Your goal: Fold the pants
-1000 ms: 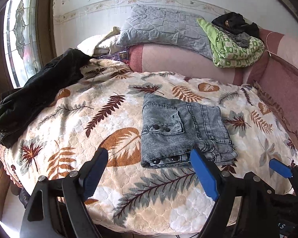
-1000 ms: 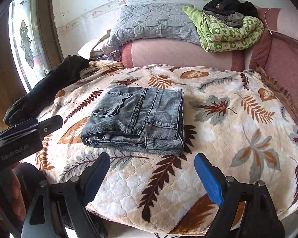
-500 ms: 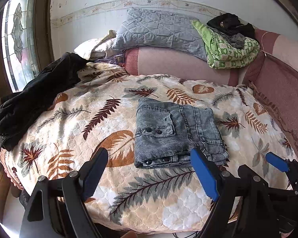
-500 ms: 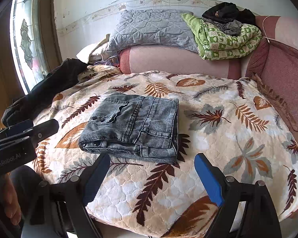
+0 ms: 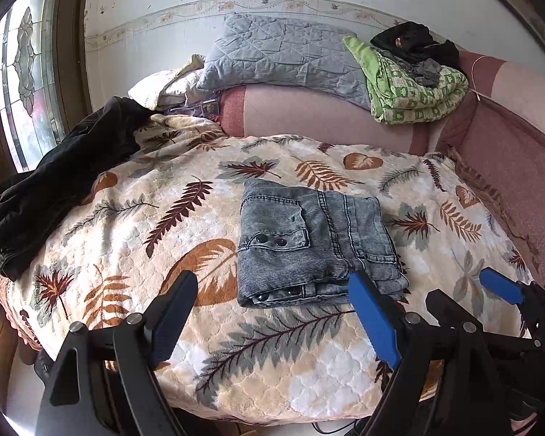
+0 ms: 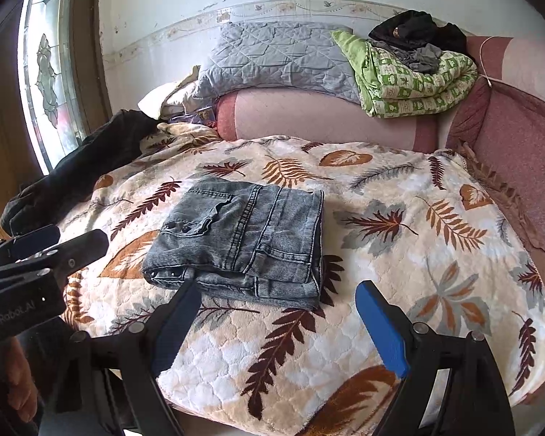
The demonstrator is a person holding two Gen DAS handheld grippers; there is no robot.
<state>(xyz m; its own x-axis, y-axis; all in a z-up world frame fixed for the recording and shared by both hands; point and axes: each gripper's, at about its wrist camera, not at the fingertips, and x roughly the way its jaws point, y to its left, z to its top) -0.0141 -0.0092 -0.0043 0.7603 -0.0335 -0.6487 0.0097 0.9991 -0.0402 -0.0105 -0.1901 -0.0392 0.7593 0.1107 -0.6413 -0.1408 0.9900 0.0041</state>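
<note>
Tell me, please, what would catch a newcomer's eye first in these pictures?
Probably the grey jeans, folded into a neat rectangle in the middle of the leaf-patterned blanket. Next, the open left gripper and right gripper, both short of the jeans and empty. Behind, a green quilt lies on the pink headboard.

Faded grey denim pants [image 5: 314, 245] on a plush, quilted blanket [image 5: 134, 232].

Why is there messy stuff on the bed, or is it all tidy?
The gray jeans are folded neatly on the leaf blanket. But a dark garment lies crumpled over the bed's left edge, and black clothes sit bunched on the green quilt.
</note>
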